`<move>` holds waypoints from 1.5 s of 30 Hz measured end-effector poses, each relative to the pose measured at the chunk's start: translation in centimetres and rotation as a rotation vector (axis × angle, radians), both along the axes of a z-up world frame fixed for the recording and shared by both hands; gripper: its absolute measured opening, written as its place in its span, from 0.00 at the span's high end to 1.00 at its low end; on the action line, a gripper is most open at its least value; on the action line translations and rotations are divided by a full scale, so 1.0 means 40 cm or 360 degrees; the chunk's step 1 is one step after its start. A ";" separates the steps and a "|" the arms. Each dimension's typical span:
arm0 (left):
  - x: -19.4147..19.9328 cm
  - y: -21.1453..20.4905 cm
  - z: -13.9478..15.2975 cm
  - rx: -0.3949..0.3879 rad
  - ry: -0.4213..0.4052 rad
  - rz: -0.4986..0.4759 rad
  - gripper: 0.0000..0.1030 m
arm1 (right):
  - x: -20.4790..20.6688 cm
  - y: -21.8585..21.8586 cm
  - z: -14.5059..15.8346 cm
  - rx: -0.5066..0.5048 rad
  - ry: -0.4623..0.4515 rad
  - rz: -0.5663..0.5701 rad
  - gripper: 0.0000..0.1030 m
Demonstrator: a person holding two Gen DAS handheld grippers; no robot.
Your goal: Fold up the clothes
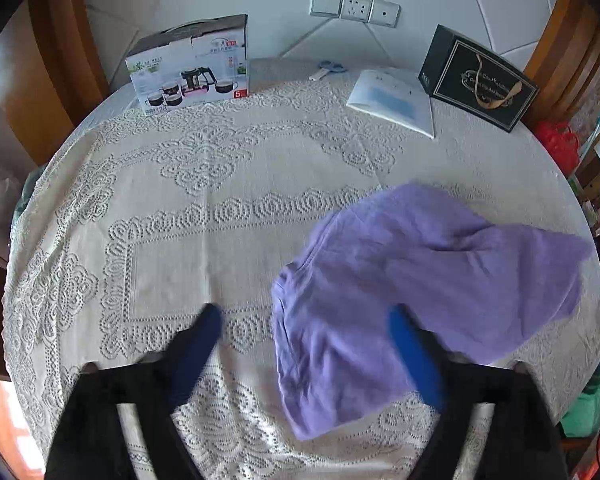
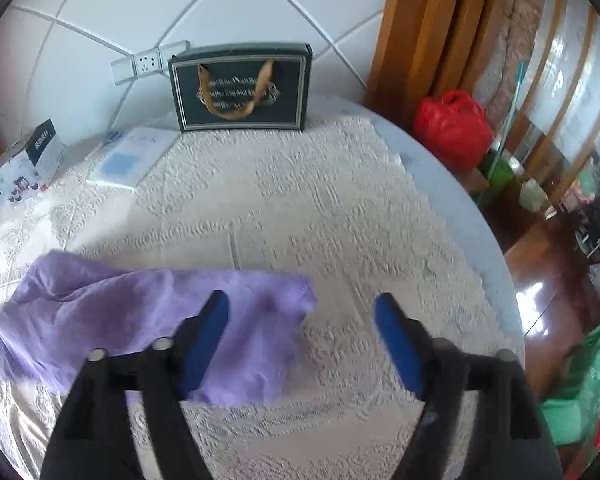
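Fingers partly hiding blurred garment

The setting is a room in a home. A lace tablecloth covers the table. A boxed tea set and a dark gift box stand against a tiled wall with sockets. Wooden trim, a red bag and what appear to be stacked quilts occupy the side.

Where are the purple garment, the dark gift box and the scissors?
purple garment [image 1: 420,280], left wrist view, middle of the cloth.
dark gift box [image 2: 240,86], right wrist view, front face.
scissors [image 1: 329,68], left wrist view, blue handles.
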State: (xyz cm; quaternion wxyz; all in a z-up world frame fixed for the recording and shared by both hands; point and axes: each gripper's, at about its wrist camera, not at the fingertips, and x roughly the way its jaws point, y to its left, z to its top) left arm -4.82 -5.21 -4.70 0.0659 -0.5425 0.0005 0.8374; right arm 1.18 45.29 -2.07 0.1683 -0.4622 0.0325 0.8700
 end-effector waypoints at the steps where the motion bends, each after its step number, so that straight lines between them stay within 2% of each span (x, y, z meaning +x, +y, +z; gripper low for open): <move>1: 0.005 -0.001 0.000 -0.0002 -0.0005 0.0004 0.10 | 0.009 0.006 -0.007 -0.0014 -0.0008 -0.0007 0.24; 4: 0.002 0.002 0.004 0.0004 -0.0006 0.0014 0.09 | 0.028 0.018 -0.025 -0.0050 -0.0039 -0.0015 0.23; 10: -0.080 0.058 -0.019 0.0059 -0.0046 -0.0040 0.09 | 0.005 0.027 -0.054 -0.0153 -0.0052 0.0002 0.22; 18: -0.221 0.175 -0.098 0.0115 -0.0122 -0.0180 0.09 | -0.084 0.042 -0.120 -0.0251 -0.0158 0.0032 0.16; 20: -0.258 0.205 -0.121 0.0113 -0.0138 -0.0206 0.09 | -0.113 0.046 -0.145 -0.0253 -0.0203 0.0020 0.07; 22: -0.290 0.235 -0.143 0.0110 -0.0155 -0.0226 0.09 | -0.142 0.056 -0.173 -0.0260 -0.0244 0.0010 0.03; 29: -0.373 0.306 -0.237 0.0053 -0.0239 -0.0289 0.09 | -0.215 0.104 -0.284 -0.0295 -0.0411 -0.0086 0.00; 31: -0.382 0.305 -0.259 0.0078 -0.0283 -0.0266 0.11 | -0.224 0.110 -0.310 -0.0322 -0.0452 -0.0082 0.00; 32: -0.385 0.304 -0.270 0.0089 -0.0310 -0.0250 0.23 | -0.228 0.109 -0.321 -0.0338 -0.0474 -0.0064 0.00; 33: -0.384 0.303 -0.273 0.0067 -0.0318 -0.0240 0.27 | -0.231 0.103 -0.329 -0.0350 -0.0499 -0.0033 0.05; 34: -0.381 0.305 -0.268 0.0031 -0.0304 -0.0245 0.45 | -0.233 0.096 -0.336 -0.0358 -0.0521 -0.0005 0.34; 35: -0.381 0.305 -0.260 0.0043 -0.0307 -0.0253 0.79 | -0.234 0.086 -0.337 -0.0350 -0.0531 0.0009 0.70; 36: -0.381 0.305 -0.248 0.0051 -0.0299 -0.0256 0.88 | -0.235 0.079 -0.334 -0.0331 -0.0533 0.0014 0.80; 38: -0.379 0.302 -0.211 0.0050 -0.0236 -0.0236 0.88 | -0.238 0.062 -0.311 -0.0286 -0.0494 0.0049 0.91; 40: -0.380 0.285 -0.150 0.0040 -0.0128 -0.0208 0.89 | -0.244 0.043 -0.253 -0.0232 -0.0383 0.0109 0.94; 45: -0.379 0.203 0.061 -0.0012 0.0252 -0.0104 0.89 | -0.258 0.013 -0.032 -0.0152 0.0057 0.0222 0.96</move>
